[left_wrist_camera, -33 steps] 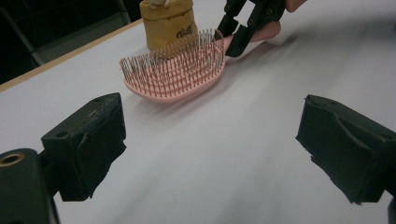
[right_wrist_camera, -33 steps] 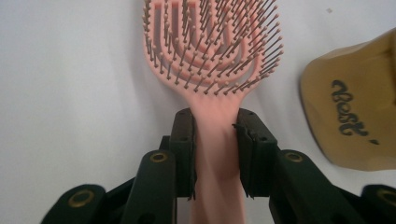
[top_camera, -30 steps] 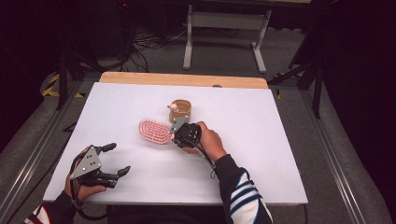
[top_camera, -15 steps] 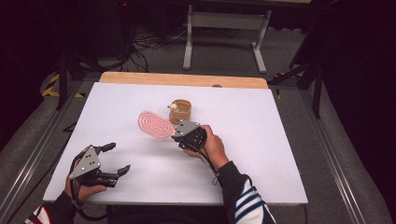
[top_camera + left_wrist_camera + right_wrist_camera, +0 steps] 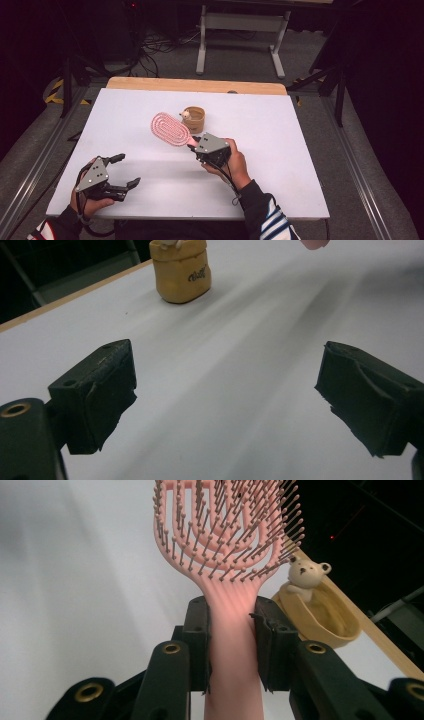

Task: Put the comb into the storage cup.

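Observation:
A pink hairbrush (image 5: pixel 170 129) hangs above the white table (image 5: pixel 280 130), its bristled head pointing up and left. My right gripper (image 5: pixel 196 144) is shut on the brush handle (image 5: pixel 231 645), with both pads pressed against its sides. Just behind the brush stands a small tan cup (image 5: pixel 194 119) with a bear figure (image 5: pixel 304 573) on its rim; the same cup (image 5: pixel 181 271) appears in the left gripper view. My left gripper (image 5: pixel 126 171) rests at the table's near left corner, open, with nothing between its fingers (image 5: pixel 97 392).
A wooden strip (image 5: pixel 195 85) runs along the table's far edge. Beyond it are a metal stand (image 5: pixel 240 35) and cables on the floor. Metal rails (image 5: pixel 350 160) flank the table on both sides.
The right gripper has lifted the brush off the table and carried it toward the near right. The brush head now sits higher, beside the cup. The left gripper has stayed put.

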Available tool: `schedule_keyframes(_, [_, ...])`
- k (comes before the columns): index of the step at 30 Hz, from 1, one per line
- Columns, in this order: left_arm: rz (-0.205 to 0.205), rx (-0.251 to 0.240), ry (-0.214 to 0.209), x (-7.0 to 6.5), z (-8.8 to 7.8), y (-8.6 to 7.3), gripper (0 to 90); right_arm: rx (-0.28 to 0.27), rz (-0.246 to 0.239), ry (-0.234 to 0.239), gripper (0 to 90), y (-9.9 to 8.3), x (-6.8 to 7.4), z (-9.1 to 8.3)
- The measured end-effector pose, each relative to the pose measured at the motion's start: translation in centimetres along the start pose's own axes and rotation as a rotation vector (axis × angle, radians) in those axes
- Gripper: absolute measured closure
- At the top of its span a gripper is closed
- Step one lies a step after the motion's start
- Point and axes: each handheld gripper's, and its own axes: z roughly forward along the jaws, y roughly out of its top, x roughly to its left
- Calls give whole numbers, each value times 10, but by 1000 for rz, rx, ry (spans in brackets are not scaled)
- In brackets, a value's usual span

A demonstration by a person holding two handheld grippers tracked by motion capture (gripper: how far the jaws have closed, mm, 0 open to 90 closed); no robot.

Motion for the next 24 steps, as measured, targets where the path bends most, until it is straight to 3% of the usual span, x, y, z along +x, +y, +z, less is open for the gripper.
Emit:
schedule_keyframes(10, [20, -9, -11, -6, 2, 3, 111, -48, 7, -53, 700, -6, 3, -24])
schedule_keyframes(17, [44, 2, -36, -12, 5, 5, 113, -57, 12, -66, 700, -11, 8, -30])
schedule_keyframes(24, [37, -5, -39, -12, 5, 6, 115, -77, 15, -69, 700, -13, 15, -36])
